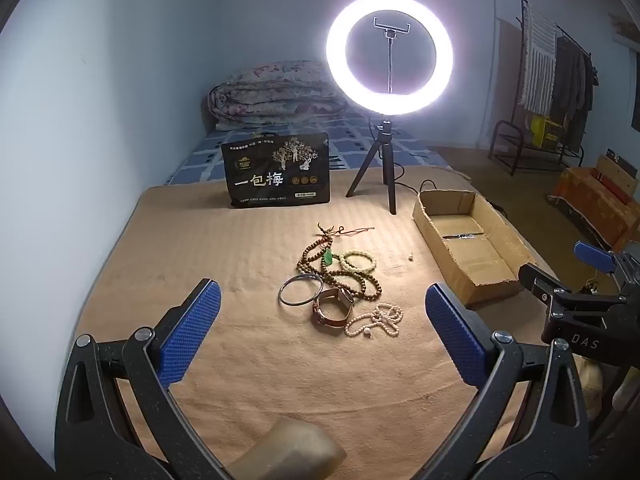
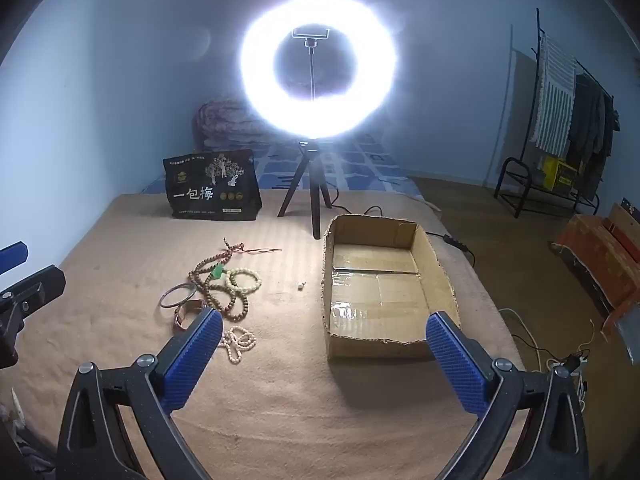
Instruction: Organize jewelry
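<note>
Jewelry [image 1: 340, 280] lies heaped left of the cardboard box [image 1: 468, 248], which perhaps holds one small item; left gripper [image 1: 322, 312] and right gripper [image 2: 324, 344] hover released.

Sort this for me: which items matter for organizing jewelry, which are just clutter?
Job: wooden bead necklace, pale bead bracelet, metal bangle, watch, pearl necklace, cardboard box.

Lying about: ring light, black snack bag, folded quilt.
</note>
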`<state>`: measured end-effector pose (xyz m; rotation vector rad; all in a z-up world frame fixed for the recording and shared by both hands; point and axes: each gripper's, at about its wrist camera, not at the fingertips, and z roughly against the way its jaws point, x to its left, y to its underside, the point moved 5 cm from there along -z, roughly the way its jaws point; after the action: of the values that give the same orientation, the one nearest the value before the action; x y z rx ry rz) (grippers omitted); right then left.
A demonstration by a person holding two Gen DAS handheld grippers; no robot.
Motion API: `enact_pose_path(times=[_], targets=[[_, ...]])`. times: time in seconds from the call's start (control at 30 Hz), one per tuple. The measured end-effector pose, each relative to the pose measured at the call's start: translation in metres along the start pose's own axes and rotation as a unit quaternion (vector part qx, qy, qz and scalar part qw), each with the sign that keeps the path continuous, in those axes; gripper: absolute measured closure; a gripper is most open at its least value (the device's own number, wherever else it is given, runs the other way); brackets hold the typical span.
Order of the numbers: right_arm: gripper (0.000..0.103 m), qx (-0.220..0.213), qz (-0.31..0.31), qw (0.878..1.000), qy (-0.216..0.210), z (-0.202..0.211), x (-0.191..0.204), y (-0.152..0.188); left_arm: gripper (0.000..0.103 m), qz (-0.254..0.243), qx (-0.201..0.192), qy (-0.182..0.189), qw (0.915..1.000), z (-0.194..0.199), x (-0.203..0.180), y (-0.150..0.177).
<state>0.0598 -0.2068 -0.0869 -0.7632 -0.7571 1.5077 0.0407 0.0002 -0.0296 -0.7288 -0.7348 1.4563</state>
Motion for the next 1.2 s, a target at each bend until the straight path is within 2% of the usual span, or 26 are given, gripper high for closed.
enact_pose_path(times=[1.2], targets=[[0.000, 0.008, -0.002, 1.000, 0.007, -0.0010, -0.0058, 0.0011, 0.000, 0.008, -0.011, 0.004, 0.9999, 0.0027, 0.0014, -0.0035]])
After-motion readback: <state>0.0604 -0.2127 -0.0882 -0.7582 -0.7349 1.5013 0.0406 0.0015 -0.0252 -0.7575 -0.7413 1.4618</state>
